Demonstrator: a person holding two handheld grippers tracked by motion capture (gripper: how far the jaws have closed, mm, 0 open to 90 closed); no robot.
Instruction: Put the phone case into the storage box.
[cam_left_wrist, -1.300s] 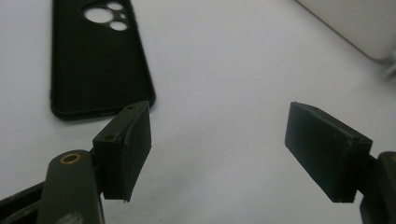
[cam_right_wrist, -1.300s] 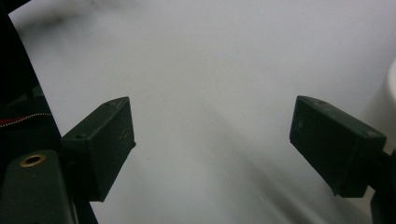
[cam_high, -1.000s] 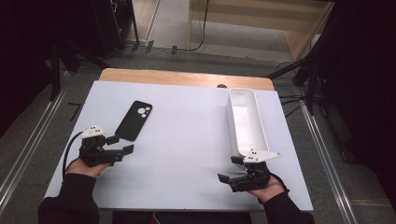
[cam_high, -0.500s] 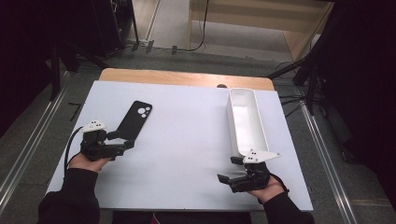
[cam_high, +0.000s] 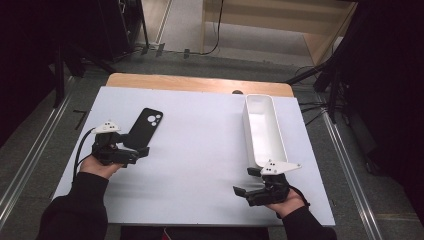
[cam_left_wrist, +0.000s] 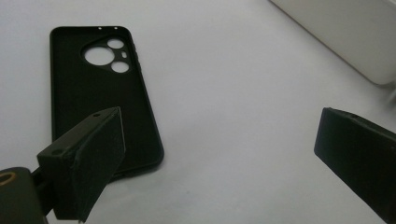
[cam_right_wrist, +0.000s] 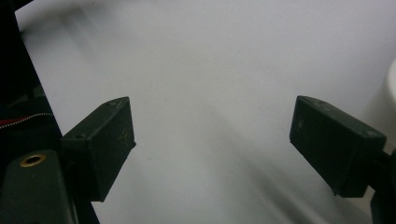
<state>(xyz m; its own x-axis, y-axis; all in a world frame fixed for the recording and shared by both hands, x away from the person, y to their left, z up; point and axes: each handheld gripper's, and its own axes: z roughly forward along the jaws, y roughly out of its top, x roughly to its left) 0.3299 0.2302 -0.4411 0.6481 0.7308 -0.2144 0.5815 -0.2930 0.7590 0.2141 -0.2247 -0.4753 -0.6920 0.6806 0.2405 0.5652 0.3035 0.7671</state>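
Left gripper (cam_high: 134, 154): jaws spread wide, just opened further, nothing pinched; positioned at near end of black phone case (cam_high: 144, 128), one jaw over case's near corner. Phone case: flat, inner side up, near left edge of worktop (cam_high: 200, 150). Right gripper (cam_high: 246, 192): jaws spread, empty, near right front corner. White tray (cam_high: 264, 131): along right edge.

high: overhead, facing forward-down | gripper views: close, low | shared: table (cam_high: 200, 150)
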